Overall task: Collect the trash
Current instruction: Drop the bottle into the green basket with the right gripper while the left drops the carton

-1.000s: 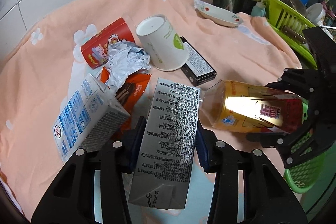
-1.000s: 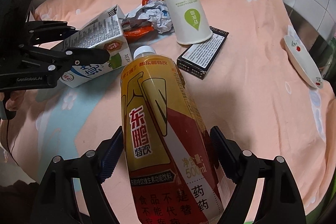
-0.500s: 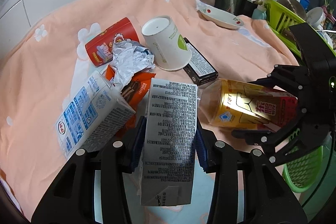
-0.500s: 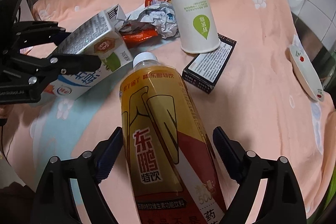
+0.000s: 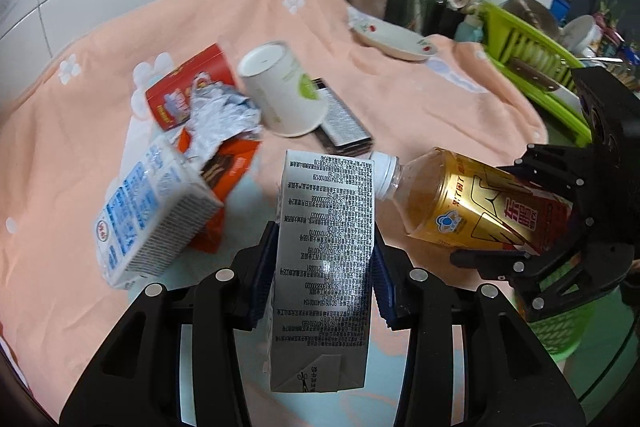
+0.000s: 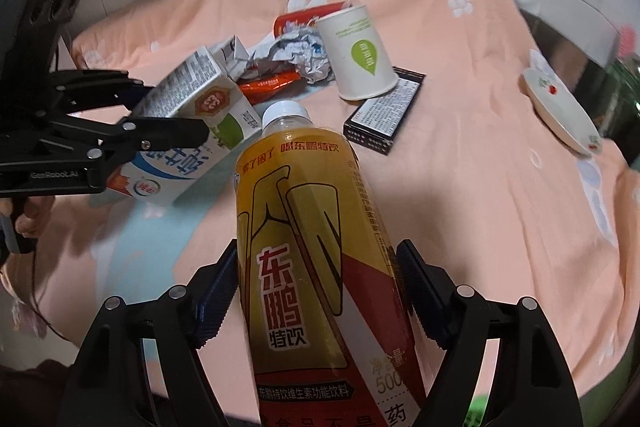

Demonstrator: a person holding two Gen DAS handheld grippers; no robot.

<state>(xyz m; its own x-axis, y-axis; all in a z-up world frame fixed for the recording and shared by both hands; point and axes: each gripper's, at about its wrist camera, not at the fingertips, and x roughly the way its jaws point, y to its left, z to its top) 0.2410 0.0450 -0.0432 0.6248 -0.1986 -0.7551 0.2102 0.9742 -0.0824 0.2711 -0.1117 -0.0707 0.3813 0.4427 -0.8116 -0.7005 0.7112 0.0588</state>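
The left gripper (image 5: 324,263) has its fingers (image 5: 262,267) clamped on a grey milk carton (image 5: 326,251), held off the peach cloth (image 5: 420,115) that covers the counter. The right gripper (image 6: 318,291) carries a yellow drink bottle (image 6: 308,247), cap pointing away from the hand; its fingers (image 6: 416,283) have just been closing in on the bottle, and from the wrist view the pads look to be bearing on both sides of the label. Both items ride above the rest of the litter: a second milk carton (image 5: 152,211) lying on its side, an orange wrapper (image 5: 228,175), crumpled foil (image 5: 222,111), a red snack box (image 5: 188,87), a paper cup (image 5: 284,87) tipped against a dark flat box (image 5: 344,123).

A green basket (image 5: 560,327) shows low at the right edge, partly hidden behind the right gripper (presumably the bin for all this).

To do the carry well, I'd keep both grips firm and swing each piece clear over the basket rim before letting go. The bottle looks heavy with liquid and sticks out far ahead of the fingers, so it may pivot; hold it low and tilt it cap down over the basket. The two grippers sit close together, so go one at a time, bottle first, and steer clear of the small dish (image 5: 396,41) at the back.
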